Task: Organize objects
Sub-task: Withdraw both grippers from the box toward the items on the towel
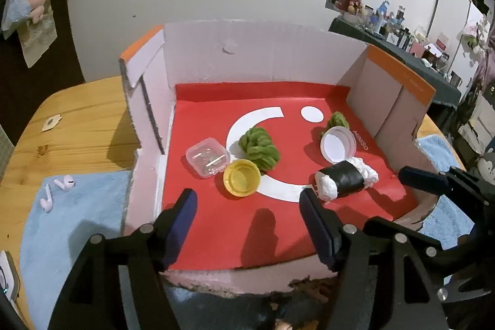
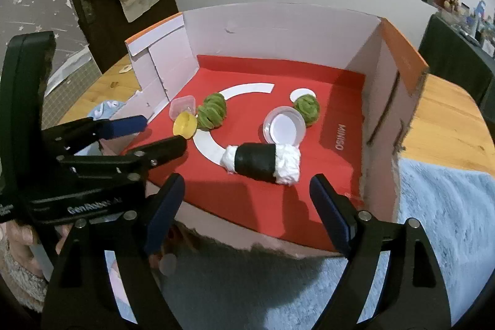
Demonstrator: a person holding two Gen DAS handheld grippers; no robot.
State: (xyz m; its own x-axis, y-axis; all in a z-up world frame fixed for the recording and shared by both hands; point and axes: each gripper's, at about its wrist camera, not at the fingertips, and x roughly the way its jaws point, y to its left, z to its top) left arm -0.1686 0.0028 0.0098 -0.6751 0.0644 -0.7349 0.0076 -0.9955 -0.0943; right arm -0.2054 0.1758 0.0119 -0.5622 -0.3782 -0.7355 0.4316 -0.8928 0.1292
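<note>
Both the left gripper [image 1: 247, 212] and right gripper [image 2: 247, 194] gape, released; the sushi roll [image 2: 263, 164] lies at twelve o'clock beyond the right jaws, untouched.

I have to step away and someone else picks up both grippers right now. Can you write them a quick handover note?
Left gripper: open, empty, at the near edge of the box.
Right gripper: open, empty, just short of the sushi roll toy.
In the box, on its red floor: sushi roll toy, yellow cap, clear plastic case, white lid, two green fuzzy pieces.
Outside it: two pink earbuds on the blue cloth to the left.
Done: six items boxed. Left, probably: the earbuds.
</note>
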